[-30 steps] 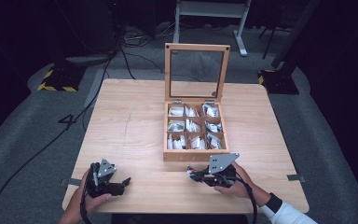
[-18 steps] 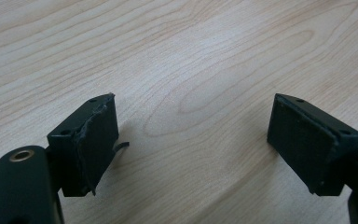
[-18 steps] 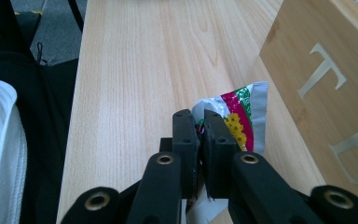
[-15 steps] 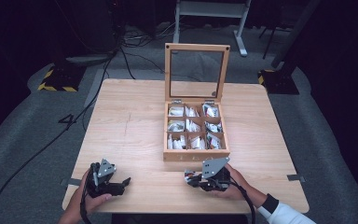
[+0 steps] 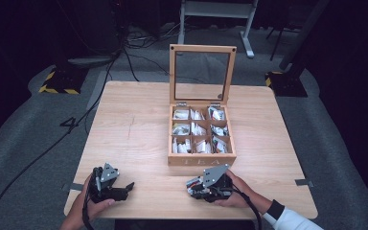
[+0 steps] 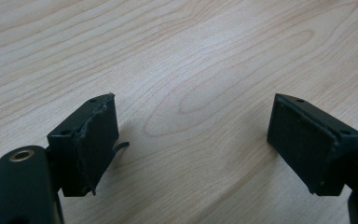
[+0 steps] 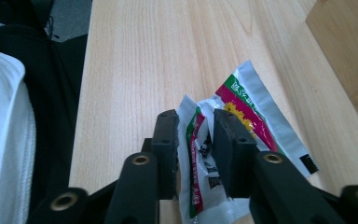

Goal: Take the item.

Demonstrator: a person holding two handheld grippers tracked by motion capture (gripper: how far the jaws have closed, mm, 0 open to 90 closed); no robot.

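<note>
Two grippers near tea box

Right gripper (image 7: 195, 140) clamped on a tea sachet (image 7: 242, 126) — low over the table (image 5: 139, 124), just in front of the tea box (image 5: 201, 158). Left gripper (image 6: 191, 135) spread wide, empty — well left of box.

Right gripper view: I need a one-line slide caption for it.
The right gripper pinches a crumpled tea packet between its black jaws, low over the wooden table.
</note>
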